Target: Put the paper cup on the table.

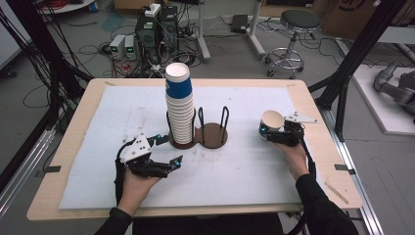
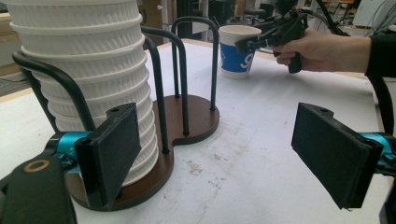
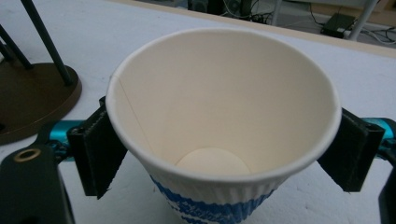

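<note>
The surface [image 1: 88,147] carried the cup stack [image 1: 179,107] in its holder [image 1: 211,136]; the single cup [image 1: 270,125] stood upright between the right gripper [image 1: 274,133] jaws, apart; the left gripper [image 1: 169,154] was open, empty; a straight withdrawal was advised, so the cup was not tipped.

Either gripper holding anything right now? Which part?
Left gripper: open, holding nothing. Right gripper: jaws flank the single paper cup just below its rim; whether the pads press on it cannot be told.
</note>
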Tool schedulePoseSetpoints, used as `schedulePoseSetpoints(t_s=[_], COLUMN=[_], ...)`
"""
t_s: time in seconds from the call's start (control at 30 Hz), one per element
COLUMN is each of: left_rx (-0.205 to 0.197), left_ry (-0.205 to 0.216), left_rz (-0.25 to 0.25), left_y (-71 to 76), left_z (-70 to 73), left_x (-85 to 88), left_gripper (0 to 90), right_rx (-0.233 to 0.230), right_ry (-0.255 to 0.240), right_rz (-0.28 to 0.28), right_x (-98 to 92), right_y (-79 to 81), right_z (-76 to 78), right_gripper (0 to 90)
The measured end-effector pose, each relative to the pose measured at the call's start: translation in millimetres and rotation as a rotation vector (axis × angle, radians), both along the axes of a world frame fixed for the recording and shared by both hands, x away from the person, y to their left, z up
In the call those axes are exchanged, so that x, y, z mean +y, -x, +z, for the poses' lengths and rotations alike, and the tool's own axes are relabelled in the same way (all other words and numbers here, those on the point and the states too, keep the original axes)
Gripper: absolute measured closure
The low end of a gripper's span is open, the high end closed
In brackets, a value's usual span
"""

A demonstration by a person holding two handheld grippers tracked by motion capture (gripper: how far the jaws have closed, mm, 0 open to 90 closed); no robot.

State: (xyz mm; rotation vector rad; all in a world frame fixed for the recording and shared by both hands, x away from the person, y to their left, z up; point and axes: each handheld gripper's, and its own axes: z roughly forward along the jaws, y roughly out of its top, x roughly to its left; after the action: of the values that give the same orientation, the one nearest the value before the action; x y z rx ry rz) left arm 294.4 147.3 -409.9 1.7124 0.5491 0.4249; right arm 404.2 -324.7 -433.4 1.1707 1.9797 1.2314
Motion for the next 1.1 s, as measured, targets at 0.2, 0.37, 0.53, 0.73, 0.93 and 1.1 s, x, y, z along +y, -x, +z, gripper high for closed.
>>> schedulePoseSetpoints(t_s=[0.2, 0.37, 0.53, 0.73, 0.93, 1.1], left_rx=[-0.001, -0.002, -0.002, -0.004, -0.004, -0.004], left_ry=[-0.003, 0.002, 0.001, 0.001, 0.005, 0.003], left_rz=[-0.005, -0.009, -0.009, -0.012, -0.007, -0.006], left_y=[-0.5, -1.1, -1.4, -1.3, -1.0, -1.1], left_z=[0.3, 0.5, 0.9, 1.1, 1.0, 1.0], left_x=[-1.4, -2.2, -2.5, -2.5, -2.2, -1.9], left_gripper=[15.4, 15.5, 15.5, 15.5, 15.4, 15.4], right_rx=[0.007, 0.013, 0.028, 0.044, 0.053, 0.046], right_ry=[0.020, 0.025, 0.029, 0.039, 0.028, -0.010], right_rz=[-0.012, -0.021, -0.037, -0.040, -0.032, -0.009], right_x=[-0.6, -2.6, -4.7, -7.1, -10.8, -13.5], right_y=[4.7, 9.0, 14.8, 23.9, 36.1, 49.7], right_z=[0.2, 1.8, 3.8, 6.5, 10.8, 16.8], right_gripper=[13.3, 13.3, 13.3, 13.3, 13.3, 13.4])
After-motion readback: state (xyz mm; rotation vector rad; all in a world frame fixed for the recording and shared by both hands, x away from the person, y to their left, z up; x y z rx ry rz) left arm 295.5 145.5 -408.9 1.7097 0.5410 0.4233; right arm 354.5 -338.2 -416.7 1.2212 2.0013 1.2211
